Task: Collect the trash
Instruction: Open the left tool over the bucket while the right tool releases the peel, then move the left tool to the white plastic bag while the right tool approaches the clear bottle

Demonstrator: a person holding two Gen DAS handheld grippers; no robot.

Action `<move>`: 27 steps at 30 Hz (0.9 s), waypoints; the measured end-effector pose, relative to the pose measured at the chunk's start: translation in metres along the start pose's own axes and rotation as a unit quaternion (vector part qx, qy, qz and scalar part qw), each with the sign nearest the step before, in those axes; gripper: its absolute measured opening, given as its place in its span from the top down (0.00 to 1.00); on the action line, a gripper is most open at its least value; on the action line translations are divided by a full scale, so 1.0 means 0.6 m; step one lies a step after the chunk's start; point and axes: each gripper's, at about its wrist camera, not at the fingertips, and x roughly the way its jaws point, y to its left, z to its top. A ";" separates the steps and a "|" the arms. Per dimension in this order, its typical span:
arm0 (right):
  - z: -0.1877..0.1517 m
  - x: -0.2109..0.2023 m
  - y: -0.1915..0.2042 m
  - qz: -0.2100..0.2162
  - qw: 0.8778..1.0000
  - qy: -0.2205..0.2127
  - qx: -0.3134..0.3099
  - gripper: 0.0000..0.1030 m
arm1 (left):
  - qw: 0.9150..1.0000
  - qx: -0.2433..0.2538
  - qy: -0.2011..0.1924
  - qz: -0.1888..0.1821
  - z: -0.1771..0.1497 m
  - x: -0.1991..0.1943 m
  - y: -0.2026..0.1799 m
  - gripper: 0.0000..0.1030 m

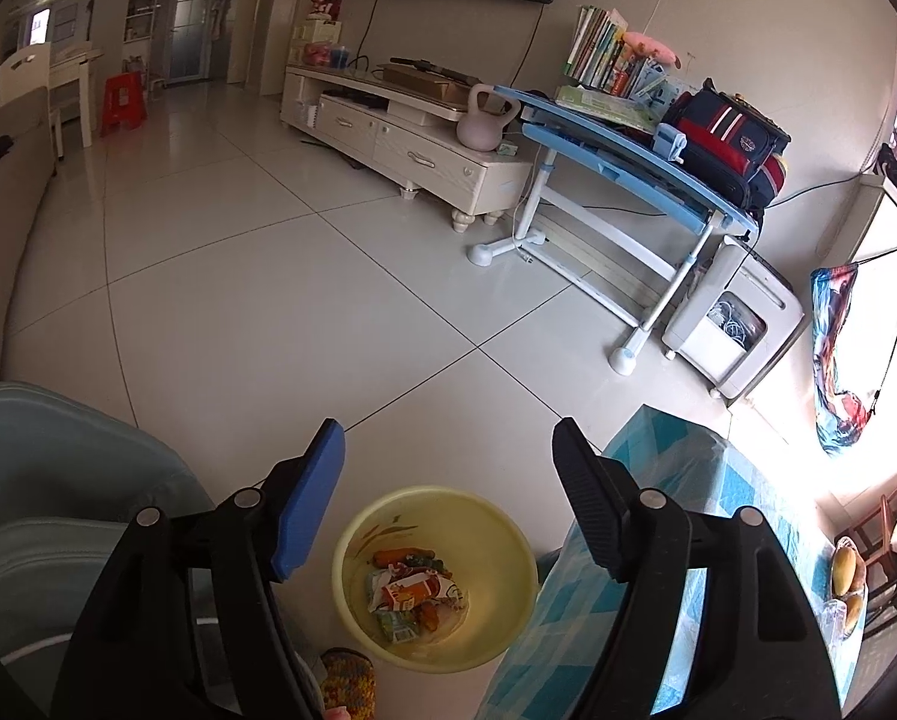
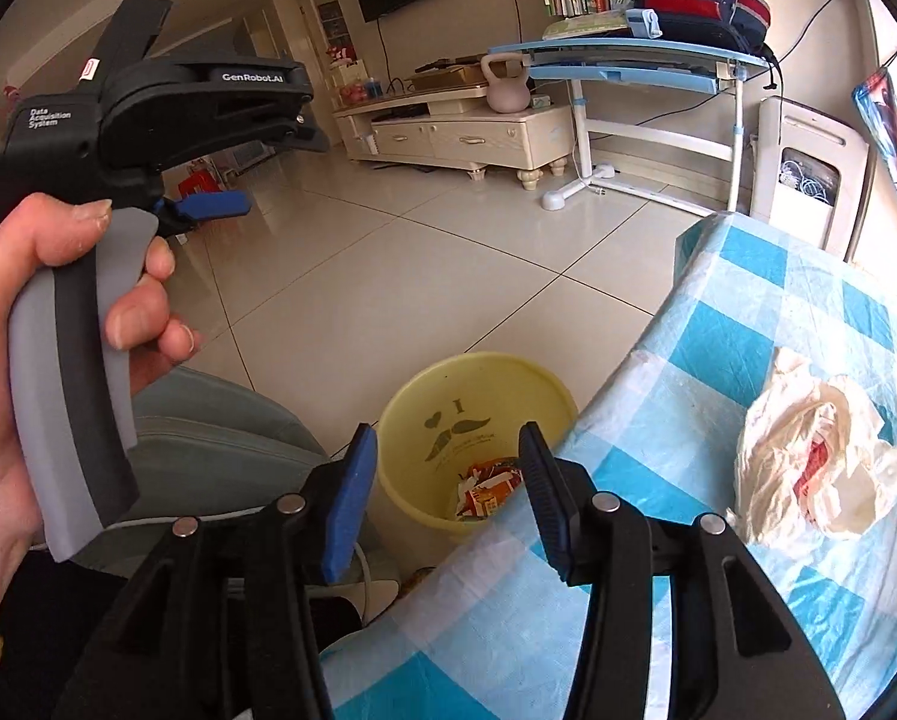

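Both fingers are standing wide, holding nothing. Crumpled bag is lying right of right gripper fingers; a loose pinch risks dropping it short of bin.

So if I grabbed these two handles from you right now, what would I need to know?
Left gripper: open, nothing in it, above the yellow bin.
Right gripper: open, nothing in it, at the table edge over the bin.
Done: snack wrappers already lie in the bin on the floor.
Left: a crumpled white bag sits on the checked tablecloth; it likely goes in next.
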 end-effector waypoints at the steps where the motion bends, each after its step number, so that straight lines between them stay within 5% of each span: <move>1: -0.008 -0.013 -0.008 -0.006 1.000 -0.003 0.004 0.52 | 1.000 0.008 0.001 0.001 -0.003 0.001 -0.007 0.33; 10: -0.067 -0.138 -0.098 -0.102 0.993 -0.045 0.037 0.40 | 0.995 0.090 0.029 0.004 -0.037 0.014 -0.072 0.30; 17: -0.068 -0.195 -0.202 -0.205 0.969 -0.095 0.100 0.25 | 0.986 0.156 0.050 -0.006 -0.075 0.019 -0.132 0.28; 21: -0.063 -0.185 -0.252 -0.232 0.960 -0.088 0.133 0.24 | 0.975 0.210 0.064 -0.026 -0.105 0.018 -0.184 0.26; 27: -0.059 -0.152 -0.276 -0.223 0.962 -0.064 0.142 0.23 | 0.948 0.296 0.088 -0.071 -0.164 0.011 -0.275 0.25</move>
